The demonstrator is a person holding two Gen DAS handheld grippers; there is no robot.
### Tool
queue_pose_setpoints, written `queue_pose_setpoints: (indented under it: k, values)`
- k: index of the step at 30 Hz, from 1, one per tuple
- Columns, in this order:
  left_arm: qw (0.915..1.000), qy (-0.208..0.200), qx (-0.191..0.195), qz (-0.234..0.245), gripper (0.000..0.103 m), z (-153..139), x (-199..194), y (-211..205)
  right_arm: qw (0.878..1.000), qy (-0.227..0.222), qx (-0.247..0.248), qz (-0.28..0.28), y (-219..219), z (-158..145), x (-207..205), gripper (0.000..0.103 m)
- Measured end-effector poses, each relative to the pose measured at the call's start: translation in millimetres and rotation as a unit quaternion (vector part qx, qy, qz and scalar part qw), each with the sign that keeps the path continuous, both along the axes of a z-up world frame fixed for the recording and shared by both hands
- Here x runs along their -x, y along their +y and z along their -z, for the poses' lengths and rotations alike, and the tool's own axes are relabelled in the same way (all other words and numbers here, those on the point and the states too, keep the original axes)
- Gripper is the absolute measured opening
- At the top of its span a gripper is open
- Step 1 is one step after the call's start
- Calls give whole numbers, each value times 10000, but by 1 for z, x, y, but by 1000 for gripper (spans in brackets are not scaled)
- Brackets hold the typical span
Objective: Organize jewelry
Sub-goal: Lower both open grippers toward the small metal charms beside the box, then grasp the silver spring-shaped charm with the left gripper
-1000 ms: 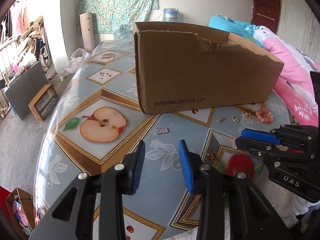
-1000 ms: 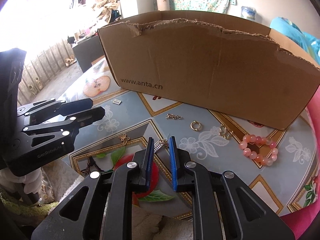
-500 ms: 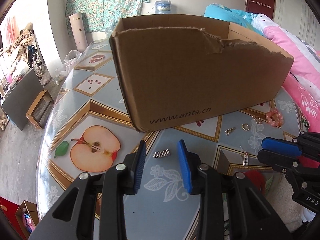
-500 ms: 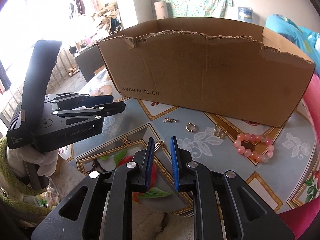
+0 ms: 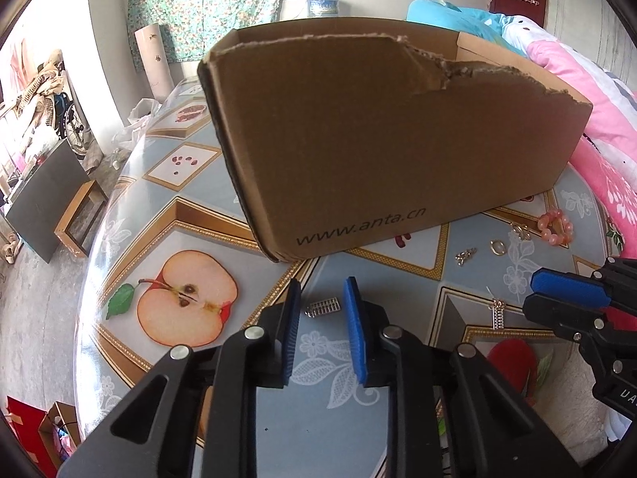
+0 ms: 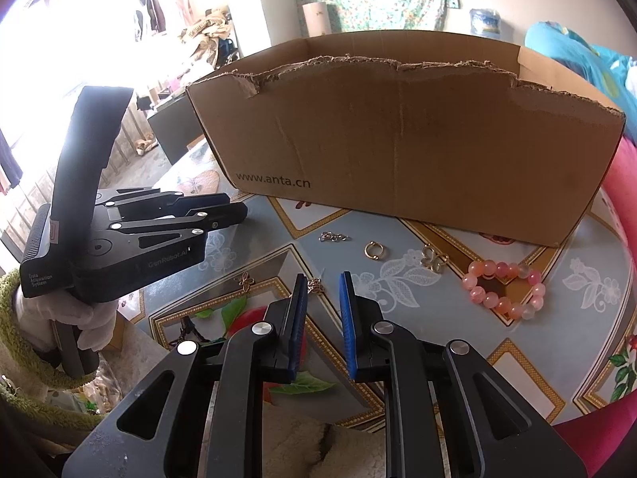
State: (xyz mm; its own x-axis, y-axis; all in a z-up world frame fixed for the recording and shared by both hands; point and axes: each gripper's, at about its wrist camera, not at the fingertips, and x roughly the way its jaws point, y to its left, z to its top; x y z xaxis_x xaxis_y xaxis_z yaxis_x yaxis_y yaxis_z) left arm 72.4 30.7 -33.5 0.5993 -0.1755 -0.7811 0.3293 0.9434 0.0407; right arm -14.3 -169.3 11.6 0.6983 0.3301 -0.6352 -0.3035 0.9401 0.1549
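Jewelry all lies loose beside the box (image 6: 402, 139); I've packed nothing visible. Left gripper (image 5: 321, 298), jaws apart, frames a charm (image 5: 324, 306); right gripper (image 6: 321, 294) likewise gapes, empty.

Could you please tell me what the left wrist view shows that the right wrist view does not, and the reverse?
Only the left wrist view shows the small silver bar charm lying between the open left gripper fingers, and the apple print on the tablecloth.

Only the right wrist view shows the gold butterfly charm and the white-gloved hand holding the left tool.

Both show the cardboard box, the pink bead bracelet, the gold ring, the short silver chain and the open right gripper.
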Motion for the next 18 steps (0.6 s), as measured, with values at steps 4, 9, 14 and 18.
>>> queue_pose_setpoints:
  k: [4, 9, 14, 18]
  values:
    - [10000, -23, -36, 54, 16, 0, 2, -3, 10000, 2, -4, -17, 0, 1, -1, 16]
    - [9997, -75, -201, 148, 12, -1, 5, -10, 10000, -19, 4, 9, 2, 2, -1, 16]
    - [9999, 32, -157, 21, 12, -4, 13, -5, 10000, -22, -2, 11, 2, 3, 1, 16]
    - [9998, 114, -50, -128, 12, -5, 25, -5, 10000, -21, 17, -25, 4, 4, 1, 16]
